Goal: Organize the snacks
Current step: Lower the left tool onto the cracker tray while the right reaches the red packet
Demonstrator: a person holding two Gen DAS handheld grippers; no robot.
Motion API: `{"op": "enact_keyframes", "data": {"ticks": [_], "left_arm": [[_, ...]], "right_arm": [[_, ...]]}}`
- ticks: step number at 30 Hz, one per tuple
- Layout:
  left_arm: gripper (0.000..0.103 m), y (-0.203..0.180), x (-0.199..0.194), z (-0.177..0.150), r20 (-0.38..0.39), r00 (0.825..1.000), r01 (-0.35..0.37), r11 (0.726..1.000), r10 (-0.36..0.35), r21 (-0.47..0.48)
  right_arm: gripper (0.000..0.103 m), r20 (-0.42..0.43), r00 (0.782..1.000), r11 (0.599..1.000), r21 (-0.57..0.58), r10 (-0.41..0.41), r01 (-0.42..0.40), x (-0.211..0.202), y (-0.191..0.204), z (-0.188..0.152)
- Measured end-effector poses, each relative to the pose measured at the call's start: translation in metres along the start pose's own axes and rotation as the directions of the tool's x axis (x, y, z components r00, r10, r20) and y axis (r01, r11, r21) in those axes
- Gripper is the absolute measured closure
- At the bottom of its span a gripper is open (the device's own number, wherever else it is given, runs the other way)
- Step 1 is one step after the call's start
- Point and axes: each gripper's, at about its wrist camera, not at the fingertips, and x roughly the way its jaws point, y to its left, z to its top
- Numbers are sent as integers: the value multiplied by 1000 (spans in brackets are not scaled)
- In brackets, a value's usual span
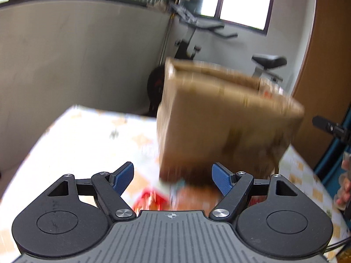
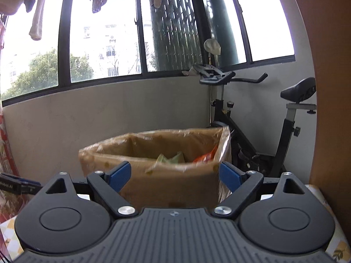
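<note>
A brown cardboard box (image 1: 221,118) stands on the table, blurred in the left wrist view. In the right wrist view the box (image 2: 166,182) is open at the top, with a green snack bag (image 2: 171,158) and an orange snack bag (image 2: 205,156) inside. My left gripper (image 1: 173,178) is open and empty in front of the box. A blurred red snack pack (image 1: 151,199) lies on the table just below it. My right gripper (image 2: 174,176) is open and empty, close before the box's near wall.
The table has a white cloth with yellow and green squares (image 1: 87,135). An exercise bike (image 2: 252,118) stands behind the box by the grey wall. A wooden panel (image 2: 329,87) is on the right. The other gripper's edge (image 2: 15,185) shows at the left.
</note>
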Motion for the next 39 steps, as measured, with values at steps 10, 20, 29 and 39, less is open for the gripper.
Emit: {"op": "enact_keyframes", "data": {"ticks": [10, 20, 29, 39], "left_arm": [[23, 0, 25, -79, -190, 981, -26, 1000, 27, 8], [27, -6, 45, -115, -275, 959, -67, 998, 70, 21], [51, 4, 53, -106, -250, 960, -125, 992, 126, 20], [51, 2, 56, -105, -223, 966, -132, 991, 129, 1]], "right_arm": [[19, -198, 980, 1000, -8, -23, 22, 9, 6, -70], [32, -340, 939, 998, 0, -56, 60, 15, -7, -117], [34, -451, 889, 986, -166, -72, -4, 32, 10, -136], [34, -495, 865, 921, -370, -82, -124, 50, 27, -147]]}}
